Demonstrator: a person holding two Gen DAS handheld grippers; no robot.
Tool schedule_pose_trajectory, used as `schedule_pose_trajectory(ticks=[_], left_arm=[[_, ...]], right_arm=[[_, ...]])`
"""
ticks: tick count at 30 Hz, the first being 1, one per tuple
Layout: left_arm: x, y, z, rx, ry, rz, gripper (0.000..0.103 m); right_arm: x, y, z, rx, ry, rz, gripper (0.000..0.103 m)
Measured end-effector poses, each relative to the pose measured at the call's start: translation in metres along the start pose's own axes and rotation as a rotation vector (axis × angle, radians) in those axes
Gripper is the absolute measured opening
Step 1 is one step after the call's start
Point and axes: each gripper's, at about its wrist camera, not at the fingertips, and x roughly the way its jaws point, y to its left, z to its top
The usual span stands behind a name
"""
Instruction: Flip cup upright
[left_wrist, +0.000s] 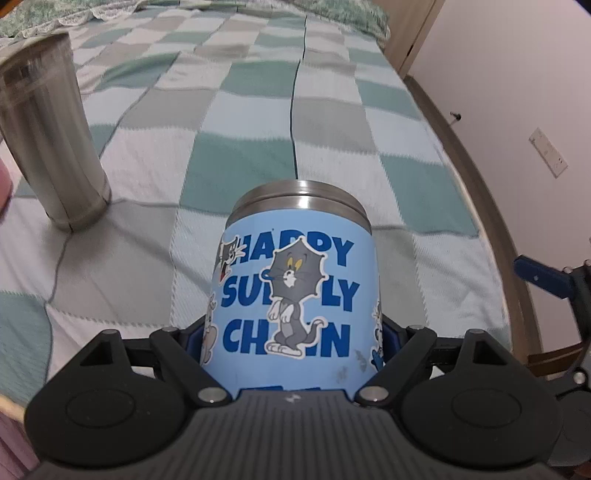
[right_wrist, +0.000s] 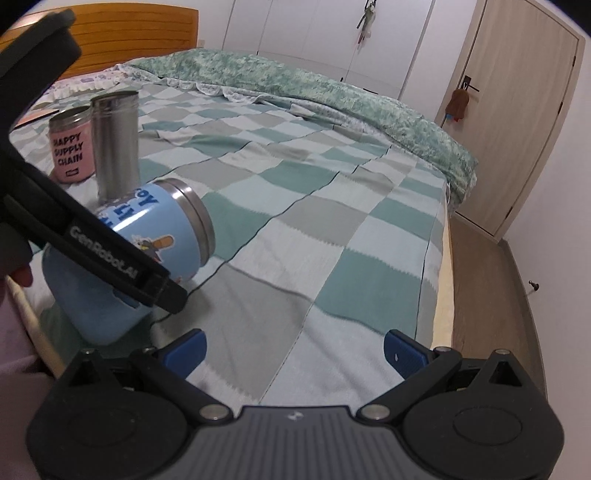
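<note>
Lying tilted at lower centre, blue cup clamped between left gripper fingers; right gripper spread apart.

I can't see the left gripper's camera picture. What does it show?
The left gripper holds a blue cartoon-cat cup between its fingers, steel rim pointing away over a checkered blanket. A tall steel cup stands at the left.

Left gripper: matte black ribbed housing, round side caps, silver pivot screws, blue finger pads | Right gripper: same black build, blue fingertips | Marking: white "GenRobot.AI" on black body, left of right-wrist frame | Skin: fingertip at far left edge
</note>
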Motion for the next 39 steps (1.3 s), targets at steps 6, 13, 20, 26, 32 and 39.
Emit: schedule_pose_trajectory(ticks=[6,13,20,26,32,39], left_arm=[[0.009,0.005,-0.006,0.015,0.000,-0.017,0.085],[-0.022,0.016,-0.001,0.089,-0.038,-0.067,0.103],[-0.065,0.060,0.008,0.179,-0.140,-0.061,0.103],[-0.066,0.109,0.009,0.255,-0.200,-0.007,0.103],[-0.054,0.148,0.010,0.328,-0.233,0.007,0.103],[-0.043,0.172,0.015,0.362,-0.244,-0.015,0.103]], right_arm=[[-0.002,0.003,-0.006,0.021,0.009,0.001,0.102],[-0.012,0.006,-0.003,0.070,0.001,0.024,0.103],[-0.033,0.016,0.014,0.144,-0.059,0.042,0.103],[-0.028,0.030,0.045,0.303,-0.058,0.086,0.103],[0.013,0.050,0.068,0.465,0.088,0.049,0.103],[0.055,0.063,0.088,0.538,0.233,0.028,0.100]])
